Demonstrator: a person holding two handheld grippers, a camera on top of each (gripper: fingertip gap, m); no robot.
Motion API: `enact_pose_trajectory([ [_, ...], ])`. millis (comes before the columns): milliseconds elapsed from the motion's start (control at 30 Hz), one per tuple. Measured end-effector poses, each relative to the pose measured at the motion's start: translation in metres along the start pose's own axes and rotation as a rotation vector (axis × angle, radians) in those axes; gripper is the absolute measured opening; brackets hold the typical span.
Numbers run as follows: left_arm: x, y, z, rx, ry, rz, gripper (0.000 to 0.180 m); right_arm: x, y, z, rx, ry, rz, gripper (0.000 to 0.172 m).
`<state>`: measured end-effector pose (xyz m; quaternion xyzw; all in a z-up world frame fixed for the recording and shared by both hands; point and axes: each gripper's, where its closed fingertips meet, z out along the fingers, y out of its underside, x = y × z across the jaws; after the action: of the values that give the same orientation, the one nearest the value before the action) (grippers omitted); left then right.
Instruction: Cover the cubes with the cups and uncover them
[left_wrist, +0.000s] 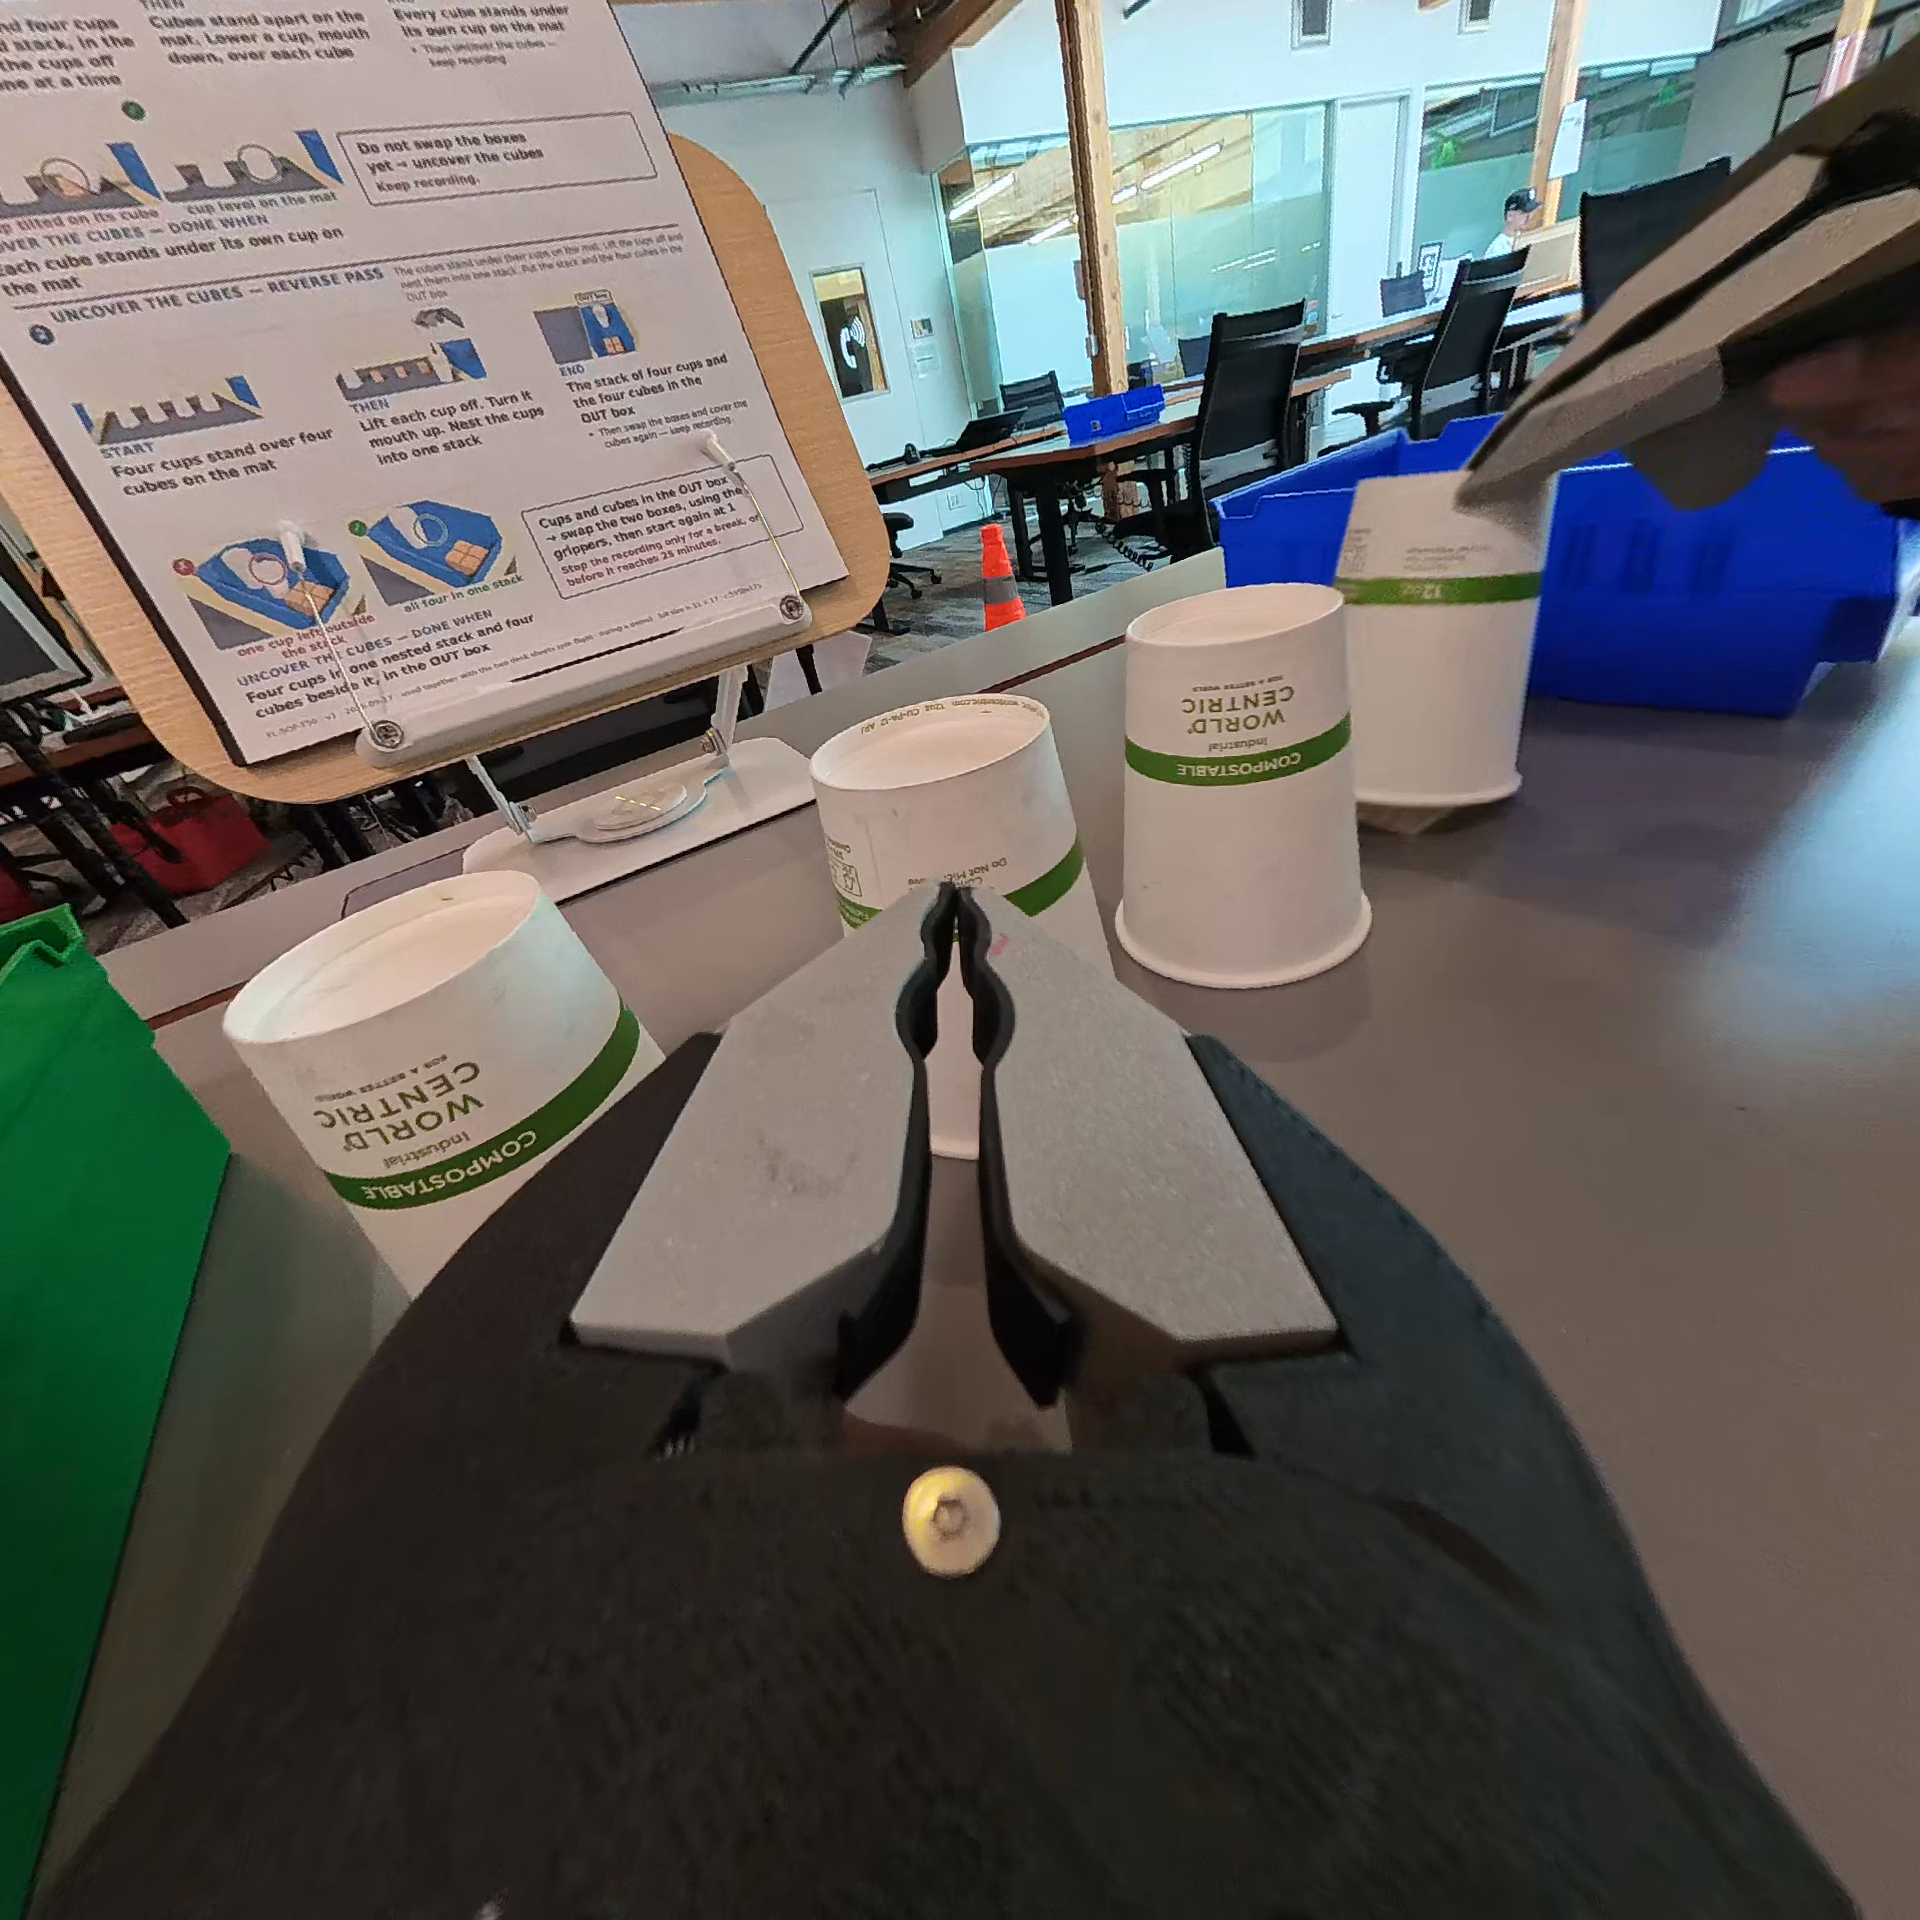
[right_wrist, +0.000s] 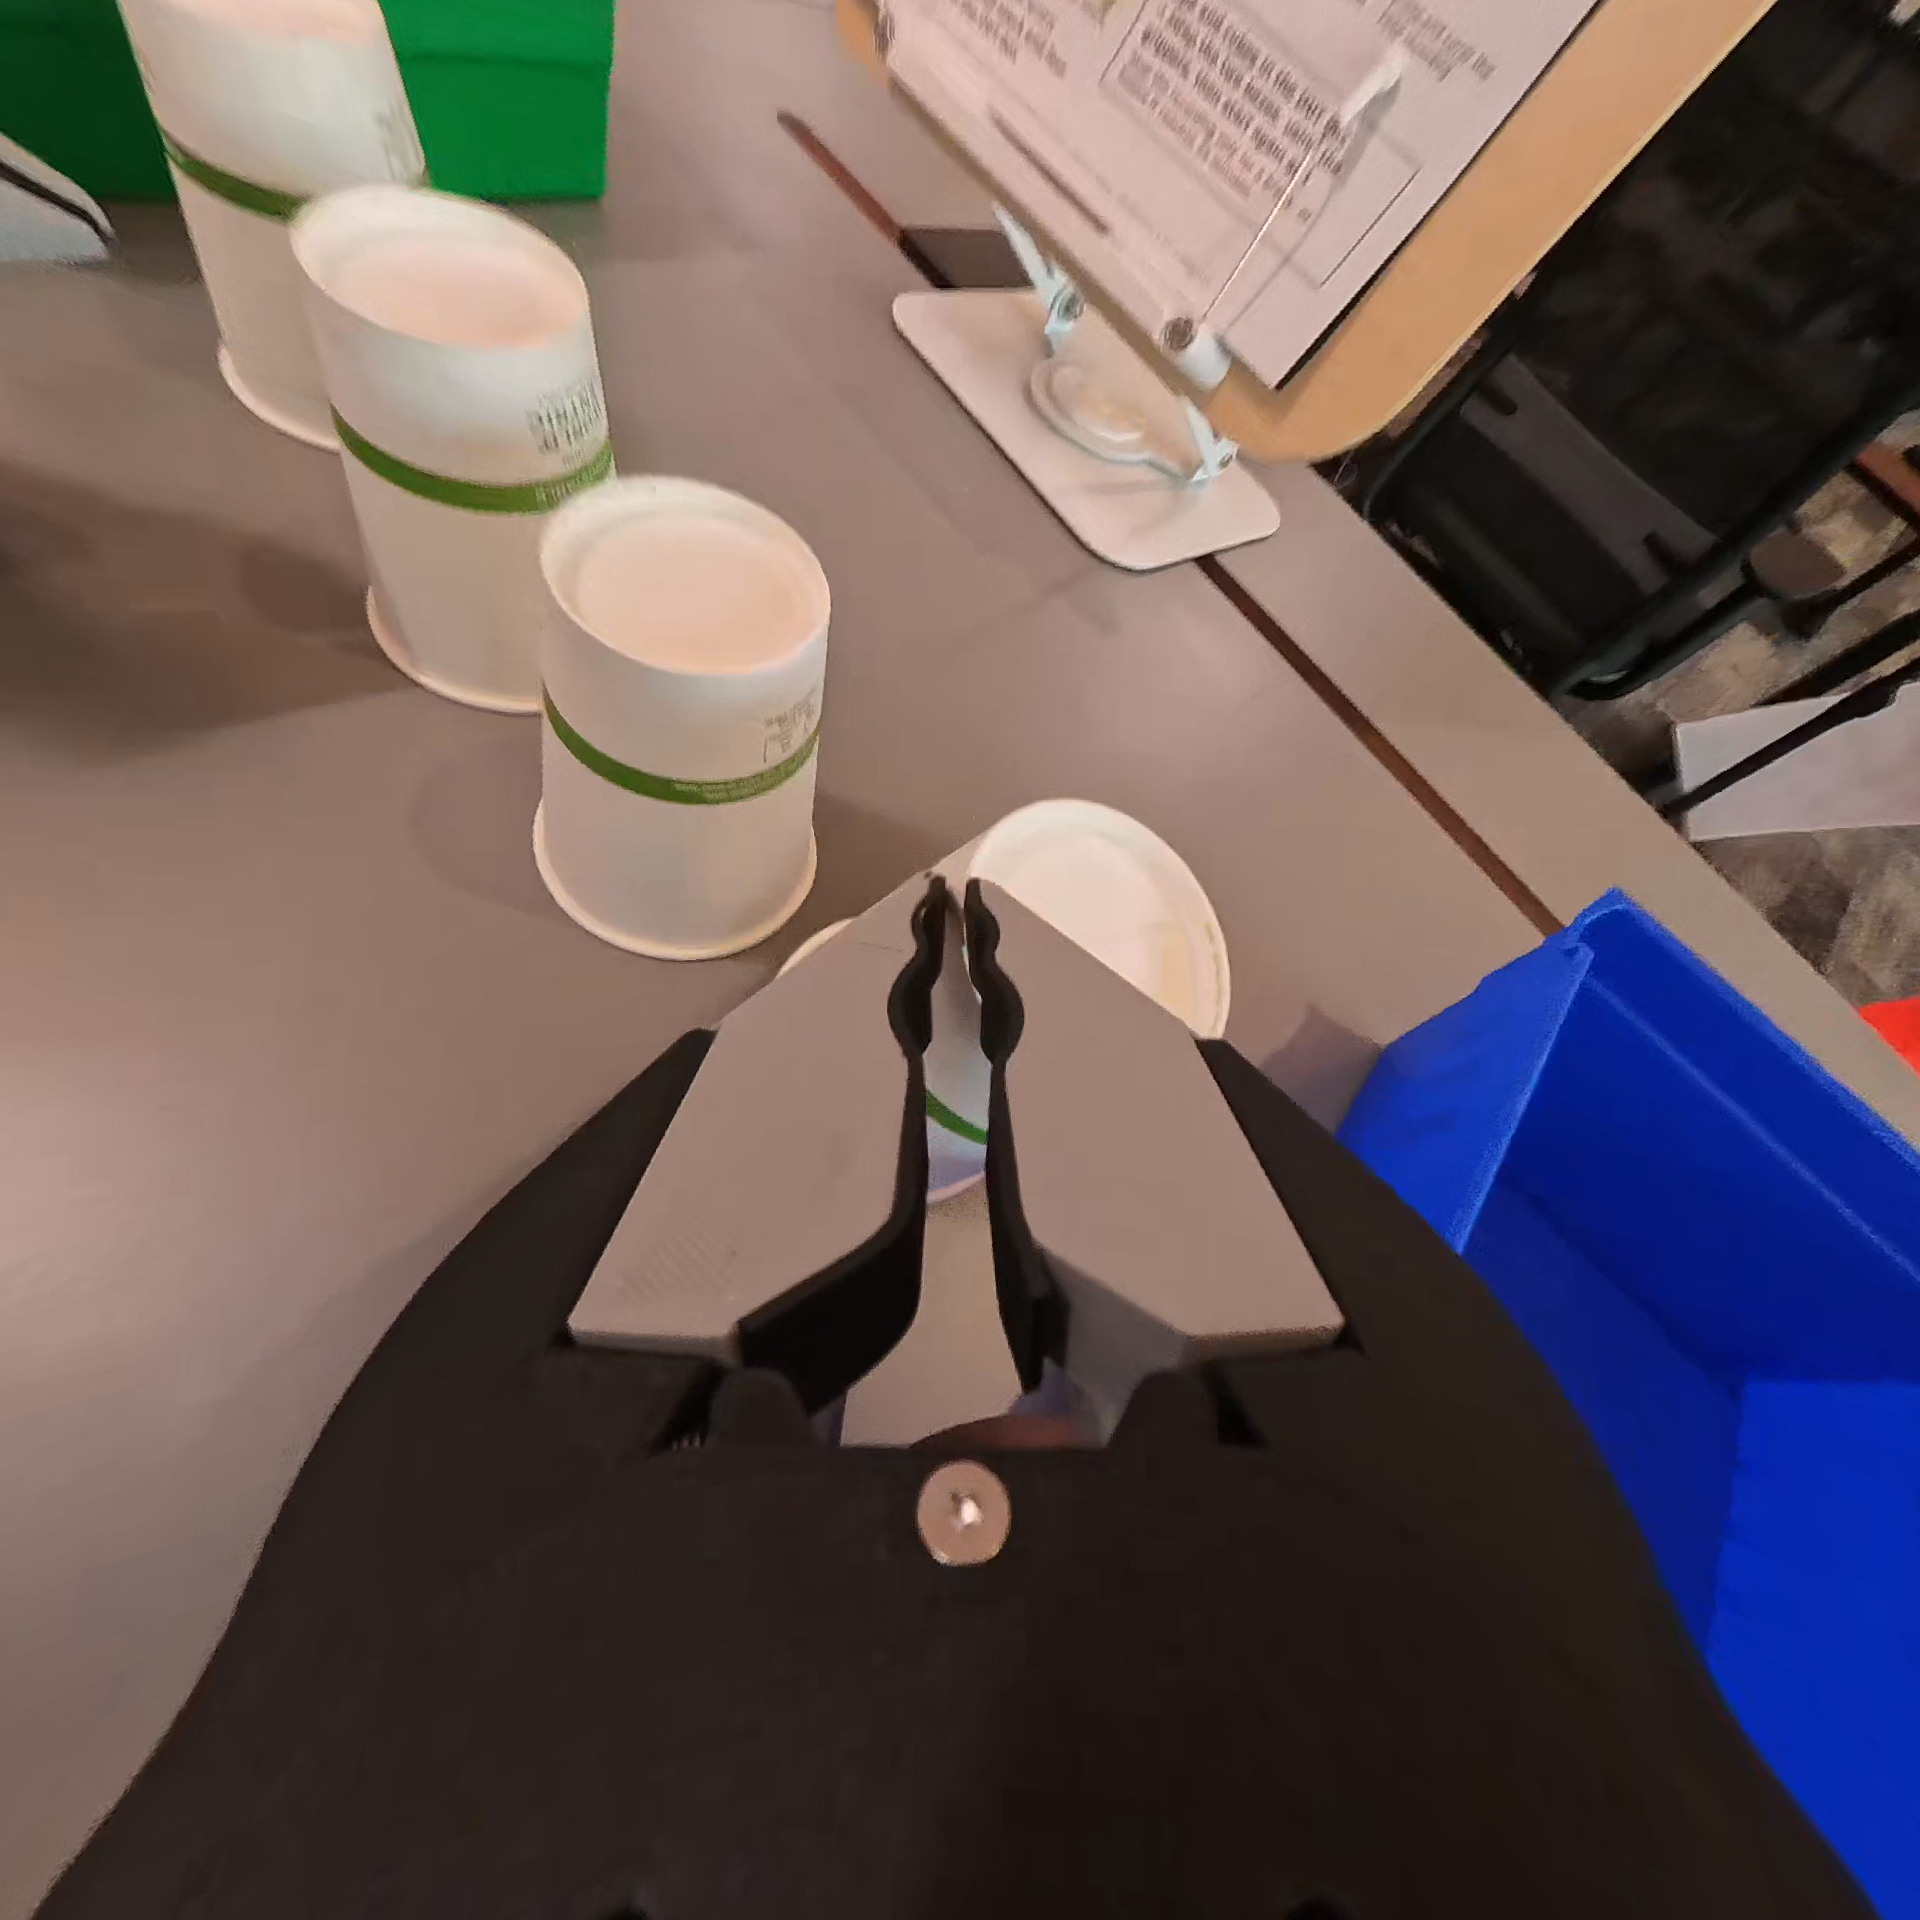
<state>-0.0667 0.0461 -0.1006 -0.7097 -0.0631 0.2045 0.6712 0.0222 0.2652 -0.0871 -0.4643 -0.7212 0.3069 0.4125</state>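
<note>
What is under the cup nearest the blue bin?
A tan cube corner pokes out under that cup, which sits tilted on it. The rest of the cube is hidden; the other cups' contents cannot be seen.

Bright, even daylight; soft shadows, wide-angle edge distortion, motion blur in right view.

left gripper (left_wrist: 954, 904) low over the table (left_wrist: 1558, 1039), fingers pressed together on nothing. right gripper (right_wrist: 954, 896) higher above the table, tilted down, fingertips nearly closed with a thin slit between them.
</note>
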Motion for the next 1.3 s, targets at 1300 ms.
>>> enact_pose_trajectory([
  [1300, 0.122, -0.05, -0.018, -0.369, 0.654, 0.184, 0.001, -0.132, -0.001, -0.058, 0.373, -0.311, -0.002, 0.02],
])
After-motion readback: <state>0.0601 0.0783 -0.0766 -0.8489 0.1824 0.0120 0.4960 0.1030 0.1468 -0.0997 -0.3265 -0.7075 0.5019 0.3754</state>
